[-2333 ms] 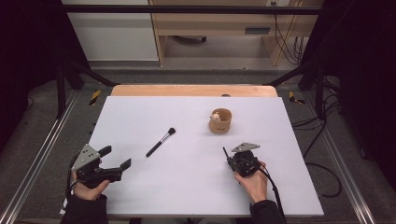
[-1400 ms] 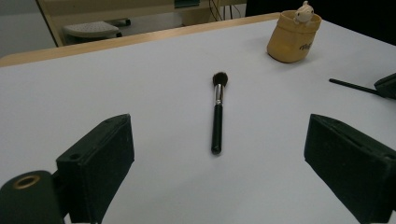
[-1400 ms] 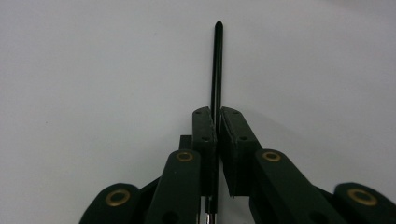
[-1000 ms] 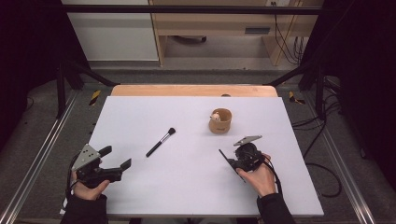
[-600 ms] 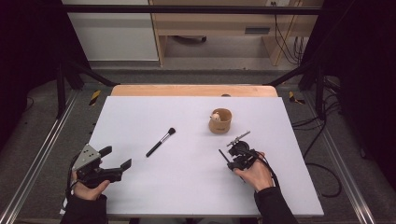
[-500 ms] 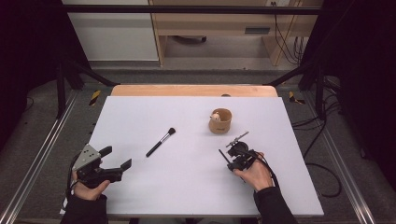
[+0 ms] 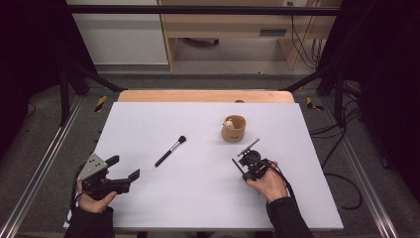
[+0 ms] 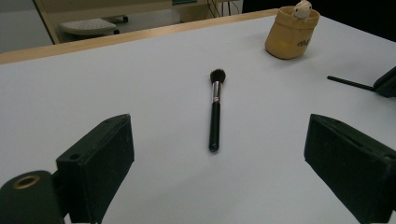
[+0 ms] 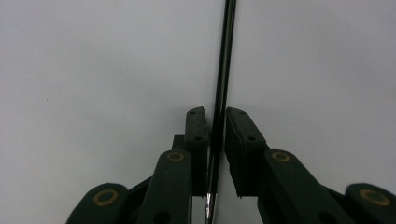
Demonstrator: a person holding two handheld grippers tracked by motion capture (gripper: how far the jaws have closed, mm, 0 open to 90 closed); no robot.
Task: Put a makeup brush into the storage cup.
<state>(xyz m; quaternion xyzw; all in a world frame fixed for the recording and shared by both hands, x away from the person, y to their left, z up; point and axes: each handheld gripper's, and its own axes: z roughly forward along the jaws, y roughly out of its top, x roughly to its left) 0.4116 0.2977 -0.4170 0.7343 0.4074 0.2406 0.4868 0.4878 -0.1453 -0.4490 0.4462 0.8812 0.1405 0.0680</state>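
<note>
A thin black stick (image 9: pixel 223 70), perhaps a slim brush handle, was pinched between the right gripper (image 9: pixel 215 121)'s 2 jaws, low over the white table (image 7: pixel 198 198) just short of the tan holder (image 7: pixel 233 128). The likely step was dropping it into that holder, so it would pay to tip the stick upright, centre it above the rim, and release only once its end was inside. The left gripper (image 8: pixel 219 154) rested with jaws spread wide, facing the makeup brush (image 8: pixel 215 112) lying flat mid-table.

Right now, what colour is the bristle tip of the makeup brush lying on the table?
Dark brown to black; the makeup brush shows best in the left gripper view.
</note>
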